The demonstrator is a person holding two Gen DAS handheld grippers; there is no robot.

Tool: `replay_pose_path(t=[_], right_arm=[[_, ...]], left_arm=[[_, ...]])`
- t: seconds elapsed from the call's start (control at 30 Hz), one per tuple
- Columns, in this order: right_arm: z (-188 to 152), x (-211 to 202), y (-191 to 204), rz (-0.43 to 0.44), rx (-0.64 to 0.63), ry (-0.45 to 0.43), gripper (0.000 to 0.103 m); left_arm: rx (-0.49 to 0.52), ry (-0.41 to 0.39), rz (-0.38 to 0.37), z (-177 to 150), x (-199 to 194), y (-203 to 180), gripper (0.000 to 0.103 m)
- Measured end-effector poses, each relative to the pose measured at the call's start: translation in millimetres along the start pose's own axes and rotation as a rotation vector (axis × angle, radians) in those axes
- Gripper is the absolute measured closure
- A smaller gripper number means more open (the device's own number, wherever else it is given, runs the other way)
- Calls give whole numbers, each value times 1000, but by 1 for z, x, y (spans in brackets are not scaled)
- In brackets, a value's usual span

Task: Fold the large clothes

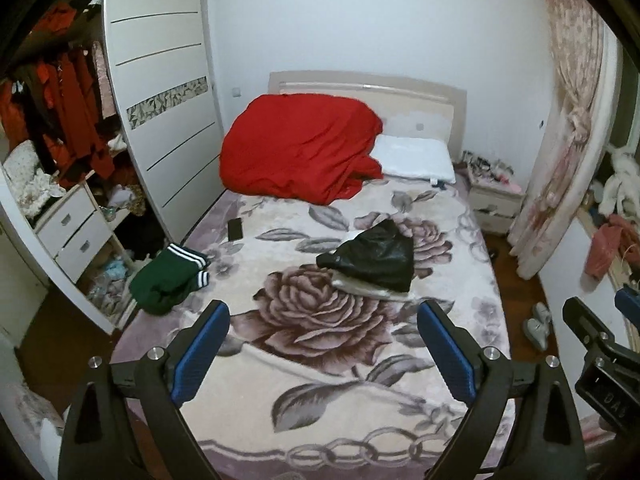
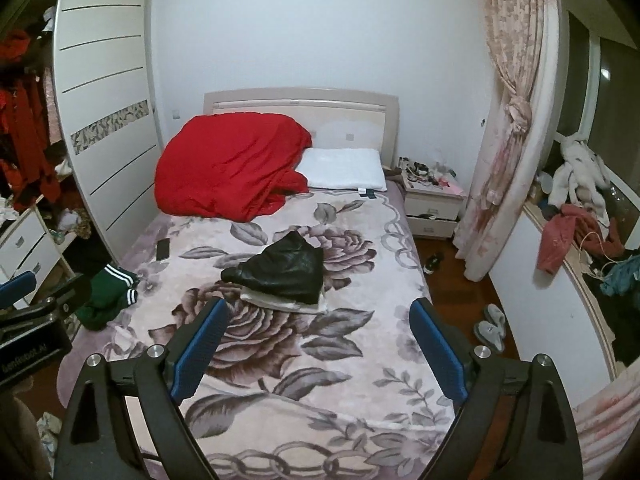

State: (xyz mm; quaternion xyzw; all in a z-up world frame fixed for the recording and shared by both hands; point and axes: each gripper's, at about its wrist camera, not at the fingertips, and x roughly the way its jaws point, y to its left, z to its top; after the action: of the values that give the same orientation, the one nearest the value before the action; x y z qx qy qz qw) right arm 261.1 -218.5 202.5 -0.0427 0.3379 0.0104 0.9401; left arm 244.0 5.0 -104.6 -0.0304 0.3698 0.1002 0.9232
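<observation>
Bedroom with white walls, one bed under a floral blanket printed with large roses. On that blanket, toward the middle: one folded stack, black leather-look garment on top, pale folded garment beneath, touching. Near the left edge: one green garment with white stripes, bunched, unfolded, well apart from the stack. Just beyond it, one dark phone lying flat. At the head end: one red duvet heaped against the headboard, one white pillow beside it, touching.

Left of the bed: one white wardrobe, sliding door pushed aside, red clothes hanging inside, two drawers below. Right of the bed: one bedside cabinet cluttered on top, one pink floral curtain tied back, one windowsill piled with clothes. On the wooden floor: one pair of grey slippers, one dark shoe nearer the cabinet.

Left gripper above the foot of the bed, jaws wide apart, nothing between the two blue pads. Right gripper likewise over the foot end, jaws wide apart, empty. Each visible at the edge of the other's view.
</observation>
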Motion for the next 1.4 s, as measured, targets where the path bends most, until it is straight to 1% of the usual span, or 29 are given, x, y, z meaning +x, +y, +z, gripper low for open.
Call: replay_pose_path(t=[0.07, 0.13, 0.2, 0.3, 0.6, 0.93, 1.4], right_arm=[[6, 0, 0, 9, 3, 29, 9], [9, -4, 0, 8, -7, 36, 9], [14, -10, 1, -2, -12, 28, 9], [23, -17, 0, -2, -10, 18, 9], [41, -23, -3, -2, -12, 1, 9], [44, -20, -1, 17, -10, 0, 9], [46, -23, 2, 14, -17, -13, 9]], left_arm=[[12, 7, 6, 3, -3, -1, 7], [18, 10, 5, 4, -6, -3, 7], [23, 10, 8, 5, -8, -4, 7], [15, 15, -10, 8, -10, -5, 7], [28, -12, -28, 16, -18, -7, 7], [30, -20, -27, 19, -19, -5, 7], [23, -33, -43, 25, -24, -3, 7]])
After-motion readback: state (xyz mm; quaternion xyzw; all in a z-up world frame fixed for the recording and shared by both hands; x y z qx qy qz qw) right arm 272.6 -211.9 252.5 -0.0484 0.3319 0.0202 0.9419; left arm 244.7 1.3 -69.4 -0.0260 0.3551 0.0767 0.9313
